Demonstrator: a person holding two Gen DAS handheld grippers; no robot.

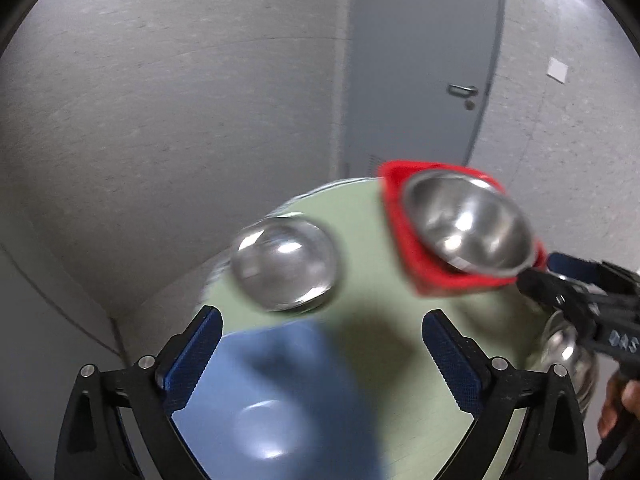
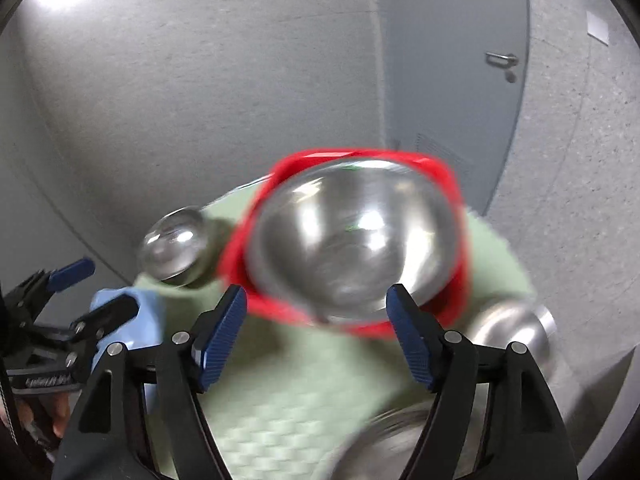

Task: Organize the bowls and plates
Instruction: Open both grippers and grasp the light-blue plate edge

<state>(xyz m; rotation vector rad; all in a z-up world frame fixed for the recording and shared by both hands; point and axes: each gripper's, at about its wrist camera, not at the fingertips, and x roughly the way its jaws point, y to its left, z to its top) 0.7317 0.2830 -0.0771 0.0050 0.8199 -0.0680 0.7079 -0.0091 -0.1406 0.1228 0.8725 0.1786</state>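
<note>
Steel and red plastic fill the middle of the right wrist view: a shiny steel bowl [image 2: 352,240] sits inside a red square bowl [image 2: 448,184], and the pair stands on the pale green worktop [image 2: 304,396] just beyond the right tool [image 2: 316,340]. That tool's blue-padded fingers are spread wide with nothing between them; the near rim of the steel bowl lies just ahead of the gap, and blur makes it hard to tell whether anything touches.

To the far left on the worktop lies an upturned clear glass bowl [image 2: 174,248], apart from the red bowl. A second steel bowl [image 2: 516,328] lies at the right edge of the worktop, near the red one, tipped or upturned so that its base shows. At the bottom right a further metal rim [image 2: 400,432] is too blurred to name.

In the left wrist view, the left tool [image 1: 322,350] is likewise wide open and holds nothing. A light blue bowl [image 1: 276,400] lies on the worktop [image 1: 368,280] between and just below its fingers, with the glass bowl [image 1: 284,264] beyond it. The red bowl [image 1: 404,248] with the steel bowl [image 1: 468,224] in it stands to the far right, and the right tool [image 1: 536,276] reaches to its right corner.

Behind the worktop stand a grey wall [image 1: 180,100] and a grey door [image 1: 420,60].
</note>
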